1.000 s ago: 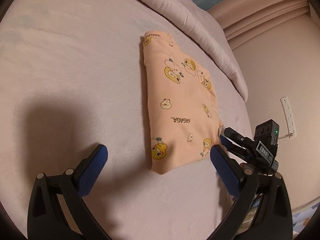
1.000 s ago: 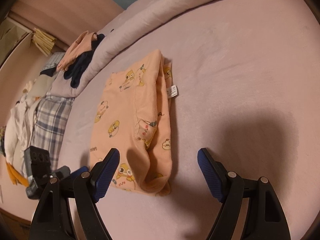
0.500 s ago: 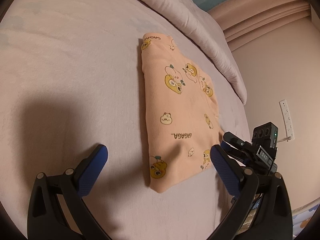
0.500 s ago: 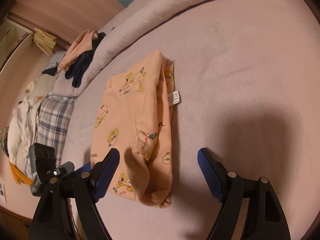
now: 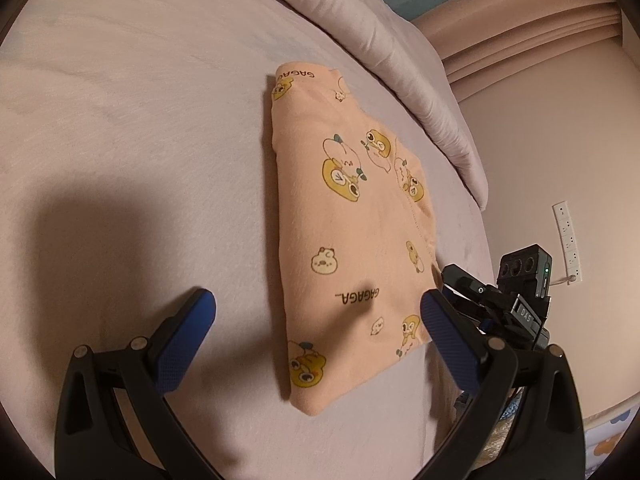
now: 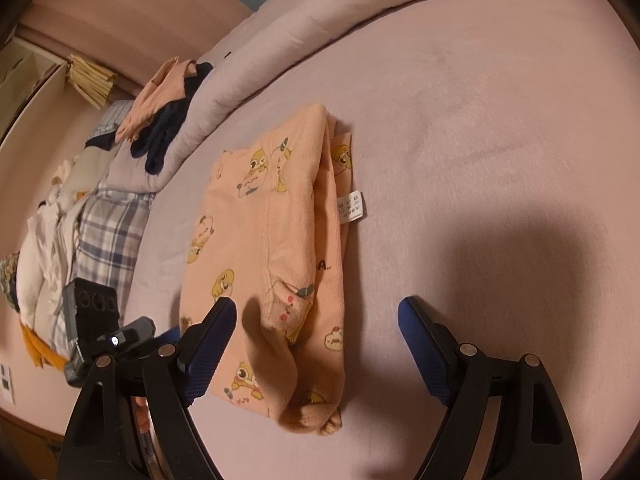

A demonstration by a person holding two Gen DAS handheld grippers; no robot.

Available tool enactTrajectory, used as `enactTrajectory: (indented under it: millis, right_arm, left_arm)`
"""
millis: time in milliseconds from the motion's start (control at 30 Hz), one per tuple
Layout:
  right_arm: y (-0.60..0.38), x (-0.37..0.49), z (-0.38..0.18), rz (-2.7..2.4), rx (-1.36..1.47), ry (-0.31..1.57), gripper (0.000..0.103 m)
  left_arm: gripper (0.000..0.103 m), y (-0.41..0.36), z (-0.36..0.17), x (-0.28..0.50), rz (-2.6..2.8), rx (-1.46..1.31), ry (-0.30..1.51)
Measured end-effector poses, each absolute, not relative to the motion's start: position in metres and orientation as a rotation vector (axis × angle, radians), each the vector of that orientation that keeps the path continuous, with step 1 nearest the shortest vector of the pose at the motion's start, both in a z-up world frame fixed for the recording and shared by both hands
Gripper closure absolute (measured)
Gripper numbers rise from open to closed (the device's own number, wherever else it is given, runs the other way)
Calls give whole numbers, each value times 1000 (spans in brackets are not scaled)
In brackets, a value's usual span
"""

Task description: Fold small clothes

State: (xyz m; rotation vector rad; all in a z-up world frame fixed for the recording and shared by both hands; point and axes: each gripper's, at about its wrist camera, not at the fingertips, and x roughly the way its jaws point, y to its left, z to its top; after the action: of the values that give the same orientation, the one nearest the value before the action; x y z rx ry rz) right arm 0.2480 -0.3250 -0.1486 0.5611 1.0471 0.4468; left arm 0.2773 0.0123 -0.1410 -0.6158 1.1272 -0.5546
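Note:
A peach garment (image 5: 360, 240) printed with yellow cartoon animals lies folded into a long strip on the pink bed sheet (image 5: 140, 140). In the right wrist view the same garment (image 6: 272, 240) shows its layered edge and a white label (image 6: 352, 208). My left gripper (image 5: 316, 320) hovers open, and the garment's near end sits between its blue pads without touching them. My right gripper (image 6: 320, 320) is over the opposite near end. Its jaws are opening, with the cloth between them and not pressed. Each gripper shows at the edge of the other's view.
A rolled pink duvet (image 5: 360, 12) runs along the far side of the bed. A heap of peach and navy clothes (image 6: 160, 112) lies on it, with a plaid cloth (image 6: 108, 232) and white items further left. A power strip (image 5: 568, 240) hangs on the wall.
The garment sits lower and nearer in both views, so both grippers have come slightly closer to its ends. It keeps its shape and nothing has been gripped.

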Motion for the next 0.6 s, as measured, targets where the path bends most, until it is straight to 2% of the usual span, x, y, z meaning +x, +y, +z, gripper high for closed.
enactTrajectory:
  millis: [600]
  right_arm:
    - [-340,255,-147,385,592,1017,20]
  left_arm:
    - [1,13,-140,281,-577,-613,1131]
